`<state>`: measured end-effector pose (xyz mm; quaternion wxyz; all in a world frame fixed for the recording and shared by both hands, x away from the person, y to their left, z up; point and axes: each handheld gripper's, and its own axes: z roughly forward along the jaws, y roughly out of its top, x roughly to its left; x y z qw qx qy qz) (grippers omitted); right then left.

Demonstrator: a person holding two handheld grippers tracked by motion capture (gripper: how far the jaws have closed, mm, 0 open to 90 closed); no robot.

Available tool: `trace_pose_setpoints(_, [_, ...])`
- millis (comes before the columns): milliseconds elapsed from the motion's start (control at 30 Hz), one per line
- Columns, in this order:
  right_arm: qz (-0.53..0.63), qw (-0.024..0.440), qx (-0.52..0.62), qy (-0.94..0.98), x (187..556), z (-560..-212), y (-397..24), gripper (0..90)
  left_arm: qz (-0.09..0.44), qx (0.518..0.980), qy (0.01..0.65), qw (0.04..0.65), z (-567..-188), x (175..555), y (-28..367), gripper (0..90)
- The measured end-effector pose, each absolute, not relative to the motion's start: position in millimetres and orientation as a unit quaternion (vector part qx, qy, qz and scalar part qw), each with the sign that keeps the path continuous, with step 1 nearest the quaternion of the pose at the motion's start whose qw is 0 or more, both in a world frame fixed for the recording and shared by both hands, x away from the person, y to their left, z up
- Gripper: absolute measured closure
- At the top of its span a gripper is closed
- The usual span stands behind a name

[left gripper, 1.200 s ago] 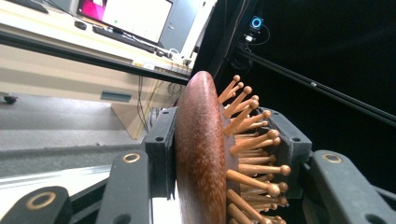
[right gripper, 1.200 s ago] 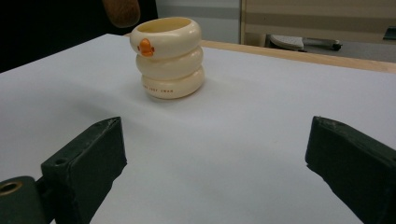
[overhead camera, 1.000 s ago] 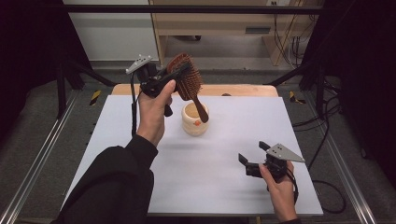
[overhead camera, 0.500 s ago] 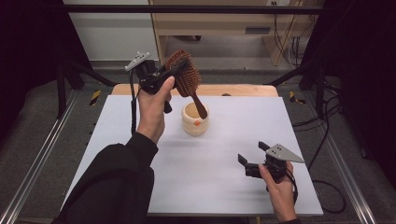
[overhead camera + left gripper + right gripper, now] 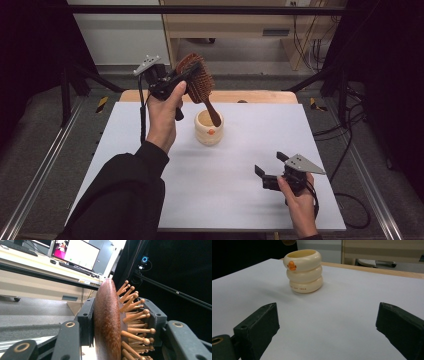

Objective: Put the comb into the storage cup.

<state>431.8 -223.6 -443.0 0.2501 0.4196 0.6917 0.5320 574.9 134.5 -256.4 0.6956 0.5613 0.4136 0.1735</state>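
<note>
- Left gripper (image 5: 192,75): raised above the far part of the bench (image 5: 150,150), jaws clenched on the head of a wooden paddle hairbrush (image 5: 197,82); in the left gripper view one pad presses the smooth brown back (image 5: 106,322), the other the peg bristles.
- Hairbrush handle: slants down, its tip over the mouth of the cream ringed cup (image 5: 209,127) with an orange mark; contact cannot be told.
- Right gripper (image 5: 267,175): released, jaws spread wide and holding nothing, low over the near right of the bench, aimed at the cup (image 5: 303,271), well apart from it.
</note>
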Motion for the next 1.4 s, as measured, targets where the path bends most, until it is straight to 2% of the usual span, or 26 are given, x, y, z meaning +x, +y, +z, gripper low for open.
trace_pose_setpoints(400, [0.531,0.25,0.418,0.693,431.8,-443.2,-223.1,4.9,0.182,0.56,0.415,0.694,-258.2,577.8,133.4,51.1])
trace_pose_setpoints(933, [0.53,0.25,0.415,0.696,431.8,-443.7,-223.0,4.9,0.233,0.569,0.411,0.673,-265.8,587.4,132.7,51.1])
trace_pose_setpoints(1400, [0.532,0.248,0.415,0.695,431.9,-444.0,-223.0,4.9,0.241,0.58,0.408,0.663,-277.8,597.8,120.9,51.0])
